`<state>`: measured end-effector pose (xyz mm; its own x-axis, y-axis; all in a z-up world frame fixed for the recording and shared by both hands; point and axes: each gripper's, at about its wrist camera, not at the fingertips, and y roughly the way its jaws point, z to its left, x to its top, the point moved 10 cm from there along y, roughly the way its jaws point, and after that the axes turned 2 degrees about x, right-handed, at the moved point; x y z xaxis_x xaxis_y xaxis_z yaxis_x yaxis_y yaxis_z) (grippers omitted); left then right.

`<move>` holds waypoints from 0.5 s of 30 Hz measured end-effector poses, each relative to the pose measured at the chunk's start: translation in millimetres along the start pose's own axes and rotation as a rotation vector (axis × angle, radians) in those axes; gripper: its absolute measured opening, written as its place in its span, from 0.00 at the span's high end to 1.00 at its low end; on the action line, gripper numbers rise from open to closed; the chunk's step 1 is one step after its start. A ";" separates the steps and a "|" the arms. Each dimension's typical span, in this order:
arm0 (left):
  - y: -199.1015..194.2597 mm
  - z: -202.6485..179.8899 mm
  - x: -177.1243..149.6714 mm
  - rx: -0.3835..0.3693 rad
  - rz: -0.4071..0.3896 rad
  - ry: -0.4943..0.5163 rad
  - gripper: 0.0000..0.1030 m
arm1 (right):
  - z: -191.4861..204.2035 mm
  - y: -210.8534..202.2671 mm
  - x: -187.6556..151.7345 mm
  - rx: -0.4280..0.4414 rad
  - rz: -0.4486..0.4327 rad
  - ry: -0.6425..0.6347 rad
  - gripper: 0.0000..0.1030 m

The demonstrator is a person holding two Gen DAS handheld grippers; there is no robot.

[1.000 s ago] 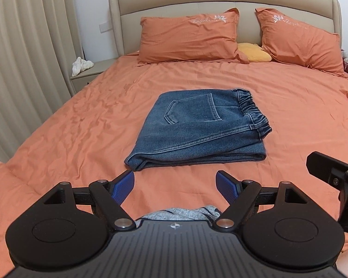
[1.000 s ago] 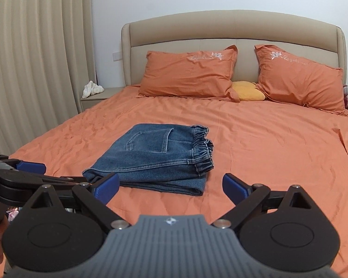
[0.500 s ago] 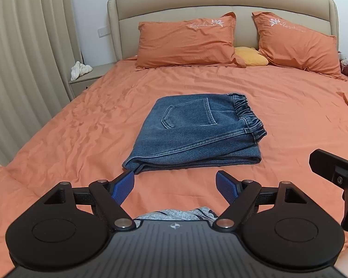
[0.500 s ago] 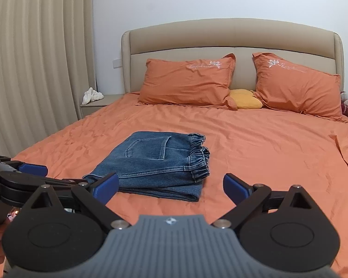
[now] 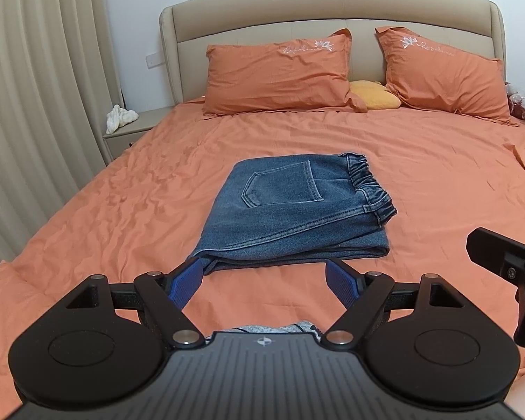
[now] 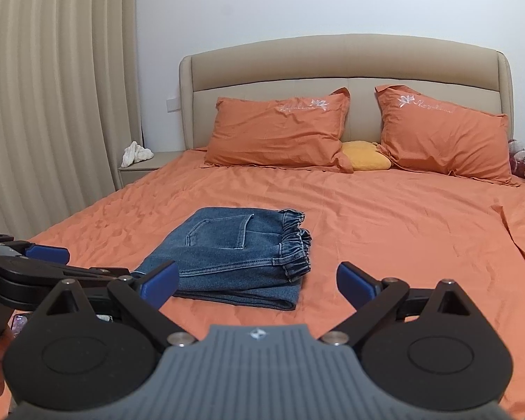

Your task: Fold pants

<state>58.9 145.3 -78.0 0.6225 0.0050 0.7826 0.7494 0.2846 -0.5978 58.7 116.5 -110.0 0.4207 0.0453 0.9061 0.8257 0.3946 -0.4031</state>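
Note:
Blue denim pants lie folded into a compact stack on the orange bed, back pocket up and elastic waistband to the right. In the right wrist view the same pants rest left of centre. My left gripper hangs open just in front of the stack's near edge, with nothing between its blue pads. Open too is my right gripper, held back from the pants and holding nothing. The left gripper's body shows at the left edge of the right wrist view.
Two orange pillows and a yellow cushion lean on the beige headboard. A bedside table with a white object stands at the left beside beige curtains. A grey garment peeks under the left gripper.
Both grippers have drawn back and tilted up, so the bed and headboard sit lower in view. The pants lie unmoved, and both grippers stay open.

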 end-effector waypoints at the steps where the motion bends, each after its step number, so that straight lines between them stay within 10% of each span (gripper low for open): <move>1: -0.2 0.2 0.1 -0.001 0.000 0.000 0.09 | -0.3 -0.6 -0.3 -0.001 -0.001 0.000 0.10; 15: -3.0 1.7 2.4 -0.002 -0.004 -0.002 0.09 | -1.2 -4.7 0.9 -0.004 -0.009 0.005 0.10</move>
<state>57.8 146.1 -74.0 0.6186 0.0058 0.7857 0.7526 0.2829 -0.5947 55.6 113.7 -107.4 0.4155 0.0374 0.9088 0.8308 0.3912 -0.3959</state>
